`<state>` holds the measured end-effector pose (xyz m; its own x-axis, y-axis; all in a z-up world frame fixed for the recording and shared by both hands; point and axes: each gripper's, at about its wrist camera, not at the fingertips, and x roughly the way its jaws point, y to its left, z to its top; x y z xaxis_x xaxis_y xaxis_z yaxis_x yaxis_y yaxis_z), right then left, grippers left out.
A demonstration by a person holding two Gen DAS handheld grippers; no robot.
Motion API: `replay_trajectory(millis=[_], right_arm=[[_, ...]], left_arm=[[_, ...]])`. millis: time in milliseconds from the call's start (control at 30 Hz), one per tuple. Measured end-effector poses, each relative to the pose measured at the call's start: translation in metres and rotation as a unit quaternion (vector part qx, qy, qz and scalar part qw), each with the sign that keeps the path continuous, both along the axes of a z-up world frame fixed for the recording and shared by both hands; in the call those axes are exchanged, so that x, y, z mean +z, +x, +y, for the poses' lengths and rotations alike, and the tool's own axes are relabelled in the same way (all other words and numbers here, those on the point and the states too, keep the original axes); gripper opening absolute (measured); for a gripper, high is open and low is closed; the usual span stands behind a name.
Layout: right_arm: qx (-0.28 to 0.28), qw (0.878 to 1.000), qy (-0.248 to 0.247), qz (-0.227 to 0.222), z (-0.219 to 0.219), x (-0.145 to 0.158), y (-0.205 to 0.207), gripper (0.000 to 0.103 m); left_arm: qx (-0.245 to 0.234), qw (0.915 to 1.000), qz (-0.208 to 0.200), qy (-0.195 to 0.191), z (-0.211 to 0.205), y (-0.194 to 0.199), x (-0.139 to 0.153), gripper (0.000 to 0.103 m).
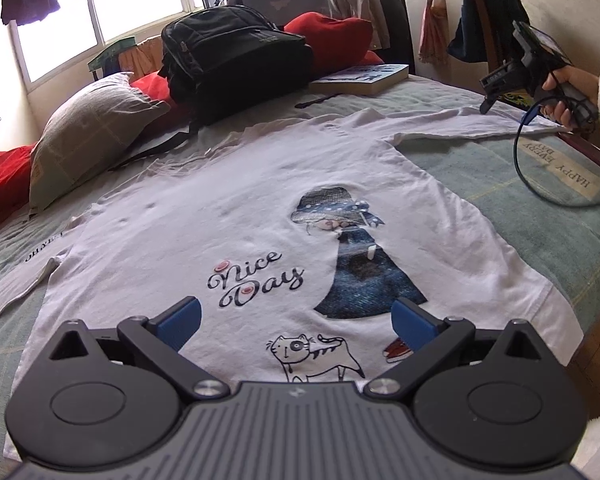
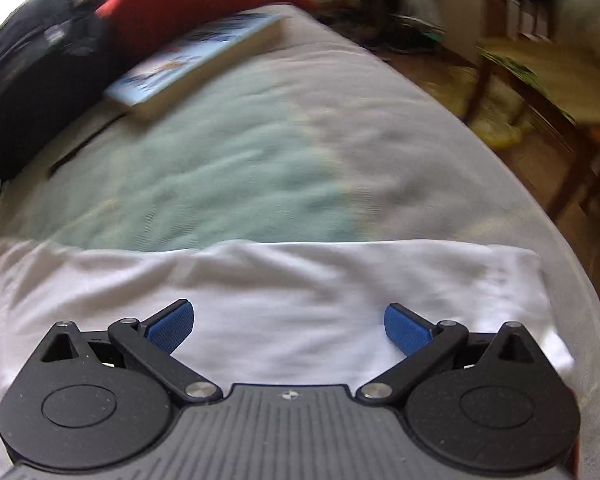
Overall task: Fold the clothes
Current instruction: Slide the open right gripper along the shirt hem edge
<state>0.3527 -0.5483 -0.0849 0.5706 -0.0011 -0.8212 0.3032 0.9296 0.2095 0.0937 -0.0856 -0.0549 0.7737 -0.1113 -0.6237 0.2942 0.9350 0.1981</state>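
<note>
The bed (image 1: 540,216), under a pale green and grey bedspread, fills most of the left wrist view; a white long-sleeved T-shirt (image 1: 228,216) lies spread flat at centre; a grey pillow (image 1: 88,132) at left; red cushions (image 1: 0,184) at the left edge; a black backpack (image 1: 232,52) at upper centre; a paperback book (image 1: 364,78) just right of it.
</note>
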Motion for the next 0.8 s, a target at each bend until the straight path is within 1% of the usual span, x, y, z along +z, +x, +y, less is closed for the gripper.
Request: replay_trajectory(millis=[33,100,133,233,300,400,500,600,667,700,767,800], right_arm=[[-0.013,1.000,0.004,-0.002,-0.010,-0.004,-0.003,0.103],[-0.057,0.998,-0.009,-0.002,-0.027,0.001,-0.011,0.103],[-0.070,0.998,-0.009,-0.005,-0.034,0.005,-0.015,0.103],[-0.051,0.998,0.018,-0.029,-0.036,0.019,-0.031,0.103],[-0.019,0.999,0.035,-0.032,-0.027,0.022,-0.036,0.103],[0.026,0.998,0.052,-0.021,-0.014,0.015,-0.035,0.103],[0.024,0.999,0.022,-0.001,-0.010,0.004,-0.033,0.103],[0.026,1.000,0.003,0.001,-0.012,-0.001,-0.035,0.103],[0.018,1.000,-0.018,0.003,-0.013,0.002,-0.037,0.103],[0.010,0.999,-0.037,0.006,-0.012,0.003,-0.039,0.103],[0.015,0.998,-0.065,0.002,-0.006,0.009,-0.046,0.103],[0.025,0.997,-0.071,-0.005,-0.002,0.013,-0.050,0.103]], left_arm=[[-0.001,1.0000,-0.002,0.002,-0.002,-0.002,0.001,0.101],[-0.002,1.0000,-0.007,0.004,-0.004,-0.005,0.004,0.101],[-0.002,0.9999,-0.009,0.005,-0.006,-0.007,0.005,0.101],[-0.008,0.9999,-0.011,0.008,-0.014,-0.010,0.006,0.101],[-0.016,0.9998,-0.010,0.011,-0.020,-0.012,0.005,0.101],[-0.020,0.9996,-0.008,0.016,-0.025,-0.017,0.005,0.101],[-0.018,0.9996,-0.010,0.019,-0.027,-0.023,0.005,0.101],[-0.012,0.9998,-0.009,0.015,-0.027,-0.026,0.006,0.101],[-0.010,0.9998,-0.008,0.014,-0.028,-0.027,0.007,0.101],[-0.011,0.9998,-0.009,0.015,-0.029,-0.028,0.008,0.101],[-0.013,0.9997,-0.010,0.016,-0.031,-0.029,0.008,0.101],[-0.015,0.9997,-0.011,0.016,-0.032,-0.029,0.009,0.101]])
